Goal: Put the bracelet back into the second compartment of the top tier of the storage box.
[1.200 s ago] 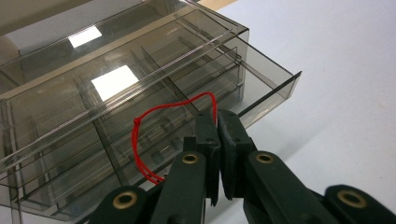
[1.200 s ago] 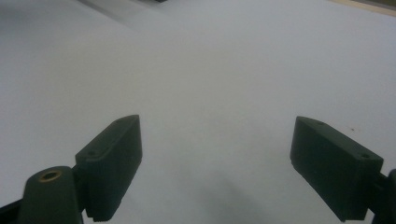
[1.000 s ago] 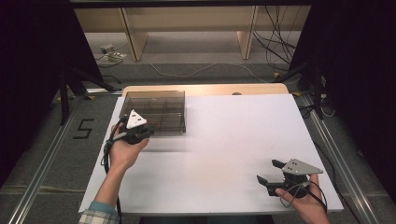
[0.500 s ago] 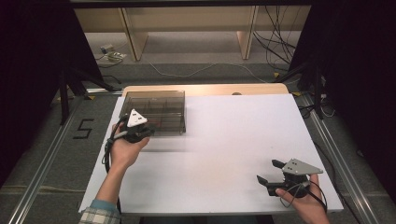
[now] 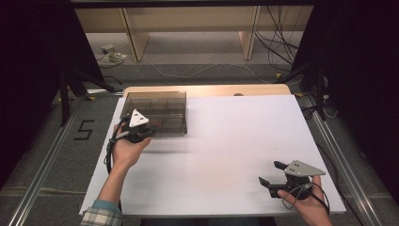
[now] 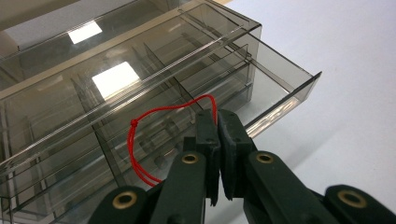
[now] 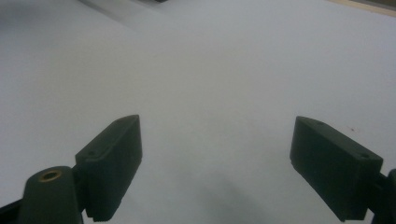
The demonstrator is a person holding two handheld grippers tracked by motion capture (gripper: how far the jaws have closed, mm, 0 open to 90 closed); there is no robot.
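Left gripper (image 6: 217, 122) — jaws pinching red string loop (image 6: 154, 122) at smoky plastic organiser box (image 6: 140, 93) | right gripper (image 7: 217, 163) — jaws spread above white table (image 7: 210, 70)

Lab: black curtains (image 5: 357, 70), floor cables (image 5: 282, 42), rails (image 5: 42, 174)

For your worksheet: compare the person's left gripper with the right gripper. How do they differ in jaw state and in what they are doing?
The left gripper has its jaws shut on a red string loop at the smoky clear drawer box; the right gripper has jaws wide open, holding nothing. The left sits at the box, the right over bare white table near its front edge. Both have black jaws.
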